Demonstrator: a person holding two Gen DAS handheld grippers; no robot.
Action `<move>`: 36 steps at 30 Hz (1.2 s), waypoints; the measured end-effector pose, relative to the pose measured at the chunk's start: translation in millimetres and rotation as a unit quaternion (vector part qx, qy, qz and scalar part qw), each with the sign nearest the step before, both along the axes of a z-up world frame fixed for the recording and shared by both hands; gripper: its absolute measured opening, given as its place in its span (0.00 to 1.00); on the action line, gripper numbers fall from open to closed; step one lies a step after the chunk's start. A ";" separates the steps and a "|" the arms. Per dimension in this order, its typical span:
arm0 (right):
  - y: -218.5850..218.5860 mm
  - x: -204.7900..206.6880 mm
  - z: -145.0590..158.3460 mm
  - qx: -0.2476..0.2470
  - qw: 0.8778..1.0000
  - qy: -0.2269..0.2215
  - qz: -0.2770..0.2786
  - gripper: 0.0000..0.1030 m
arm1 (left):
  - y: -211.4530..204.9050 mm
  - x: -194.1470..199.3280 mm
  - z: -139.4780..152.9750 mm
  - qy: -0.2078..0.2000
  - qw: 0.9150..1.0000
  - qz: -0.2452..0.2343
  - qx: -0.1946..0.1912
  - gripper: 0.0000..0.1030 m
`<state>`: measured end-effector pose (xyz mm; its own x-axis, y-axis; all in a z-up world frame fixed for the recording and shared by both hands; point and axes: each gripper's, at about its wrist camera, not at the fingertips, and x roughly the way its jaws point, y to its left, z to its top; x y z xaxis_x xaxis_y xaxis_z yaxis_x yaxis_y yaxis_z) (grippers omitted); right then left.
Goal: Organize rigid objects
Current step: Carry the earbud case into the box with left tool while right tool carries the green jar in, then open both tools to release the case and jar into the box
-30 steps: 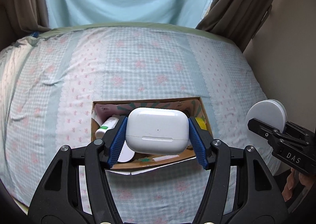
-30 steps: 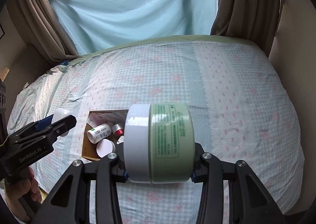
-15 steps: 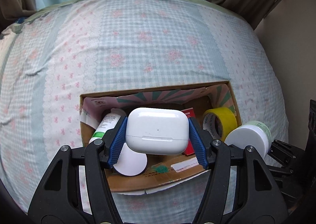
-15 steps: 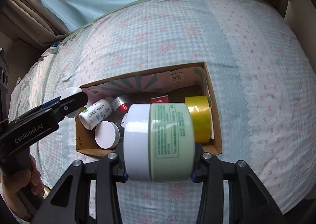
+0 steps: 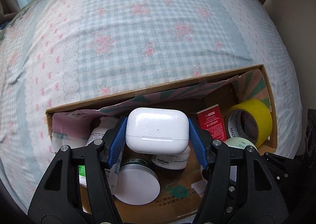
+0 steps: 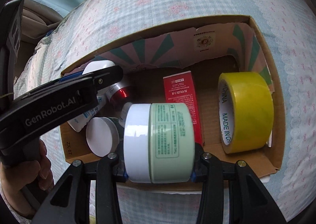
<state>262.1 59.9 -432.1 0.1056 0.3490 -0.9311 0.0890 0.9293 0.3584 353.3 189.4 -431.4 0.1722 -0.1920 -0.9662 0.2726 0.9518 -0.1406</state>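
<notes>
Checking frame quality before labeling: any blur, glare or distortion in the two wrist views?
Left wrist: strong fisheye bending of the cardboard box rim, dark corners, earbud case sharp, soft even daylight. Right wrist: same warping, print on the green jar slightly smeared, glare streak on its white lid and on the red cap; yellow tape sharp.

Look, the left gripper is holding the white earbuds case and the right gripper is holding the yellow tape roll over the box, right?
Not quite. The right gripper holds a green jar with a white lid, as the right wrist view shows. The yellow tape roll already sits inside the cardboard box. The left gripper does hold the white earbuds case.
</notes>
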 end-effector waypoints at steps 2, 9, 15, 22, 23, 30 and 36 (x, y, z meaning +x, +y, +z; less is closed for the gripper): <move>1.0 0.0 -4.7 0.005 1.000 0.004 0.004 0.39 | -0.4 1.9 -1.1 0.000 1.000 -0.002 0.003 0.56; 2.4 1.2 -10.2 -0.002 1.000 0.010 0.007 0.44 | -5.2 4.1 6.9 -0.015 0.999 -0.012 0.030 0.98; -1.0 -8.3 0.7 -0.024 1.000 -0.002 0.016 1.00 | 5.1 0.8 23.7 -0.026 0.999 -0.004 0.020 1.00; -15.3 -19.6 16.4 -0.027 0.999 -0.017 -0.010 1.00 | 17.5 -13.4 41.3 -0.035 0.999 0.009 0.020 1.00; -16.2 -20.8 20.0 -0.025 0.999 -0.021 -0.012 1.00 | 18.2 -16.4 45.1 -0.038 0.999 0.010 0.020 1.00; -17.7 -32.1 53.3 -0.026 0.999 -0.042 -0.008 1.00 | 28.3 -38.9 88.1 -0.073 0.997 0.026 0.009 1.00; -24.0 -38.0 101.9 -0.031 0.997 -0.074 0.005 1.00 | 33.5 -65.4 135.4 -0.102 0.994 0.033 0.003 1.00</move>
